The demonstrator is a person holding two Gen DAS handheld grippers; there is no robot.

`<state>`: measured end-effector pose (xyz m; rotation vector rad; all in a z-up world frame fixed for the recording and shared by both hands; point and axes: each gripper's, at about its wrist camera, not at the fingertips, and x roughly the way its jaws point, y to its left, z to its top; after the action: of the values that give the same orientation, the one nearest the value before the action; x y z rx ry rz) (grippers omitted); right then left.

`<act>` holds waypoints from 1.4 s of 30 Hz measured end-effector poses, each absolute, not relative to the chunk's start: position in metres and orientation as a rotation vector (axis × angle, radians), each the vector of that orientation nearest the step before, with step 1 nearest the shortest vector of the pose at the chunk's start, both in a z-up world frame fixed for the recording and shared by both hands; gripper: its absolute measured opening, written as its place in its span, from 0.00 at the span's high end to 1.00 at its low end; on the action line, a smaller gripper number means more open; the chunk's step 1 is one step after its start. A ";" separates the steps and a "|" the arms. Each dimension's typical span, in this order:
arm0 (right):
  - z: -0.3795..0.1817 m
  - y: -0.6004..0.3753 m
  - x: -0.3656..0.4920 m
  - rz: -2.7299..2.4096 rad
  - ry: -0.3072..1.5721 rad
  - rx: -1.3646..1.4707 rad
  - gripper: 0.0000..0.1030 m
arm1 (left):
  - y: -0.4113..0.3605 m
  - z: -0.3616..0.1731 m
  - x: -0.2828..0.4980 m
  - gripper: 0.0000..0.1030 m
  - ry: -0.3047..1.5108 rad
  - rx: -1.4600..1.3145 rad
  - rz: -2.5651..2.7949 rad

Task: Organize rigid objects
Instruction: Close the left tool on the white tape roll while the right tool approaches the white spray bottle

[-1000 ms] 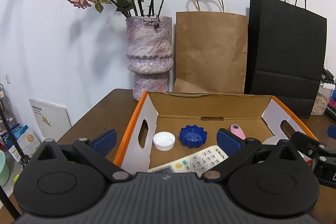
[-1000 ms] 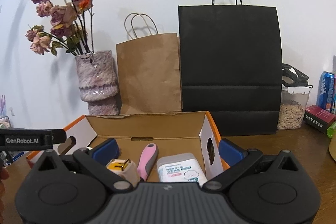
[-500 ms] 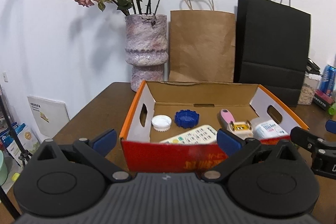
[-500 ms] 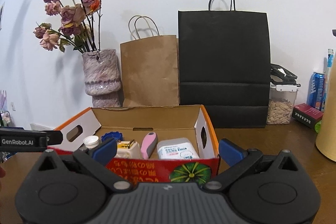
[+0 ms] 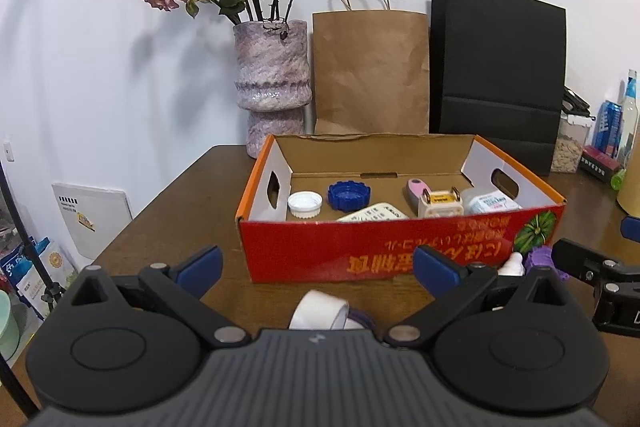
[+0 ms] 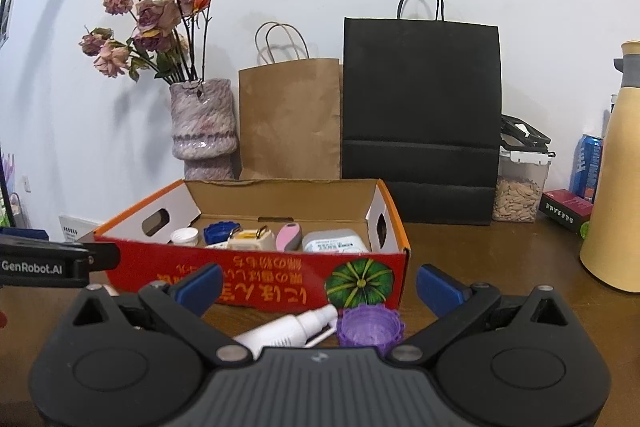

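blue pads tip both tools, and each pair stands wide apart with nothing between them. the left gripper hovers low over the wooden table, in front of the red cardboard box; a white roll lies on the table just below its fingers, partly hidden by the tool body. the right gripper hangs before the same box's right end, above a white spray bottle lying on its side and a purple ridged cap touching the bottle's nozzle end, both on the table just beside the box front.

inside the box sit a white cap, a blue cap, a remote control, a pink-handled item, a cream plug adapter and a labelled white container.

behind the box stand a mottled vase of dried roses, a brown paper bag and a black paper bag against the white wall.
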<state>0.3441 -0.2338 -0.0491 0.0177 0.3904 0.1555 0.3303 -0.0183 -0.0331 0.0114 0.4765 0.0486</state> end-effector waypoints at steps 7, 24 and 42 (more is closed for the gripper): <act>-0.052 -0.236 0.329 0.153 0.402 0.013 0.00 | -0.017 -0.040 0.311 0.00 0.488 0.024 0.038; -0.057 -0.246 0.315 0.151 0.437 0.050 0.00 | -0.009 -0.070 0.313 0.00 0.609 0.061 0.097; -0.070 -0.244 0.329 0.134 0.503 0.057 0.00 | -0.012 -0.072 0.342 0.48 0.563 0.065 0.041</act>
<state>0.3287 -0.2437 -0.0700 0.0568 0.5033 0.1343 0.3421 -0.0115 -0.0716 0.0655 0.5627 0.0415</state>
